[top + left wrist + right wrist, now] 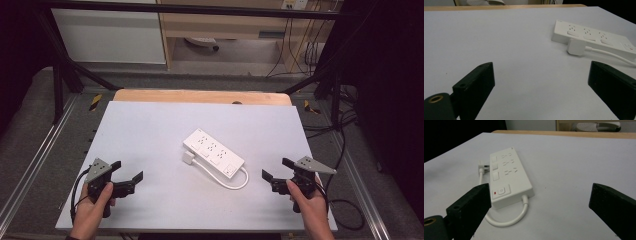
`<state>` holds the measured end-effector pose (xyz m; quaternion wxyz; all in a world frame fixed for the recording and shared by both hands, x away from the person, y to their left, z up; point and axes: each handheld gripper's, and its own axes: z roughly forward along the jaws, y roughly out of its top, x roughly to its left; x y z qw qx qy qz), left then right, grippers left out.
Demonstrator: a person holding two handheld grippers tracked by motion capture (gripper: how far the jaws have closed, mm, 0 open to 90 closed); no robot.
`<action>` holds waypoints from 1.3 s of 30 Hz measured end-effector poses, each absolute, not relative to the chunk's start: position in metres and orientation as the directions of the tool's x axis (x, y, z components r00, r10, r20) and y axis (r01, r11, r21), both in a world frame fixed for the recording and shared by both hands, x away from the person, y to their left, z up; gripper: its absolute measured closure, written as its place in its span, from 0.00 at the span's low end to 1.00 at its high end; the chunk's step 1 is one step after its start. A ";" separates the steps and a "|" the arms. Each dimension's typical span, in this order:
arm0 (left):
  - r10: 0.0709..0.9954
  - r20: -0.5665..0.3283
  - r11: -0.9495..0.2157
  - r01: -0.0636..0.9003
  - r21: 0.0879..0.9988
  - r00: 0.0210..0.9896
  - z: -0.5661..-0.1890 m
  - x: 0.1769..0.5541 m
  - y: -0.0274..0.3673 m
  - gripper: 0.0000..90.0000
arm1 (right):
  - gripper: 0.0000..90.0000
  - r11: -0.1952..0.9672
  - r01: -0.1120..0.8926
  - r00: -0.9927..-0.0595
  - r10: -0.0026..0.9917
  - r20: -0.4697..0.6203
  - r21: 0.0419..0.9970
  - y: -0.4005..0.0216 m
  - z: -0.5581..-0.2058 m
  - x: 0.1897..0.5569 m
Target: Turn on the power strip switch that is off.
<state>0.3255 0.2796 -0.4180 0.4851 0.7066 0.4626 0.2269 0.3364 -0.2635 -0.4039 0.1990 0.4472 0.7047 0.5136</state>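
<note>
A white power strip (213,152) lies at an angle in the middle of the white table top (150,130). Its short white cable (231,183) loops from the near end back along its left side to a white plug (188,158) lying on the table. My left gripper (127,171) rests near the front left, open and empty, with the power strip (594,37) and plug (576,47) ahead to its right. My right gripper (277,169) sits near the front right, open and empty, with the power strip (506,177) ahead to its left.
A wooden strip (200,96) borders the table's far edge. Metal frame rails (30,170) run along both sides. Black cables (345,205) trail on the floor at the right. Shelving and wires stand beyond the table.
</note>
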 end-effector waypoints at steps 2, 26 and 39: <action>0.874 -0.128 -0.101 0.433 0.896 0.468 -0.418 0.325 0.280 0.08 | 0.04 0.058 0.431 -0.523 0.829 0.197 0.900 -0.263 -0.400 0.339; 0.876 -0.119 -0.114 0.440 0.891 0.468 -0.420 0.326 0.279 0.07 | 0.03 0.123 0.345 -0.597 0.794 0.116 0.931 -0.221 -0.357 0.373; 0.878 -0.114 -0.119 0.441 0.890 0.466 -0.420 0.326 0.279 0.07 | 0.03 0.127 0.329 -0.614 0.781 0.110 0.936 -0.200 -0.352 0.385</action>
